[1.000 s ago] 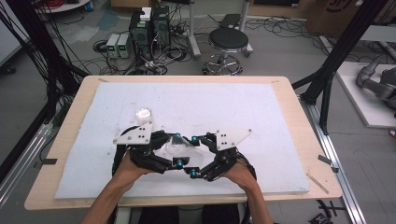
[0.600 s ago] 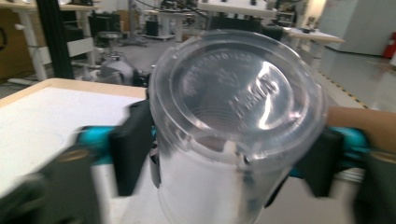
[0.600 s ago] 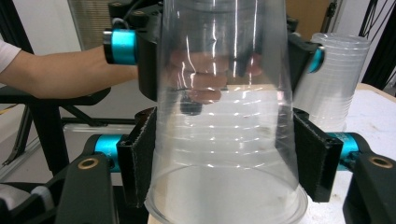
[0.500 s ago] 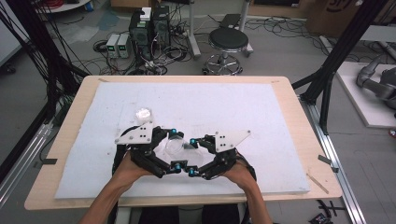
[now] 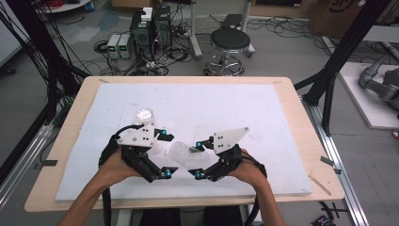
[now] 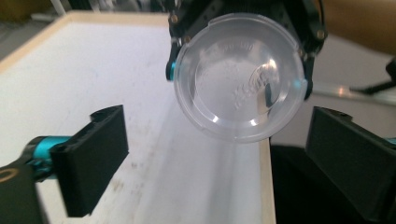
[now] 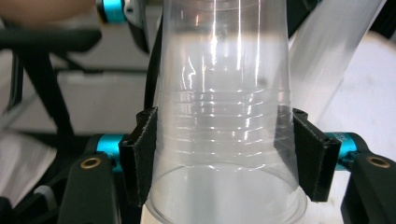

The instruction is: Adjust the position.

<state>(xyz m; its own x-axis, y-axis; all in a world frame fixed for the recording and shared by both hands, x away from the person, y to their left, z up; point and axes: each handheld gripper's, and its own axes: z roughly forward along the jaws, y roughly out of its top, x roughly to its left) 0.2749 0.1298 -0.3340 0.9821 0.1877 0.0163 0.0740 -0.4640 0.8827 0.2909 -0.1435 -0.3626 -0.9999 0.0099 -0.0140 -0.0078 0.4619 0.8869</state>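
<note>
Over the white foam mat (image 5: 263,117), I'm clamping the clear plastic cup (image 5: 184,155) sideways in the right gripper (image 5: 198,159), base toward the left gripper (image 5: 165,154), which is gaping wide just beside the cup, letting go; a small lid (image 5: 145,114) is lying beyond the cup.

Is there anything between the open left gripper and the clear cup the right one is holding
Nothing visible. The clear cup, clamped by the right gripper, hangs in open air ahead of the left gripper, whose fingers stand apart on either side, not touching it.
</note>
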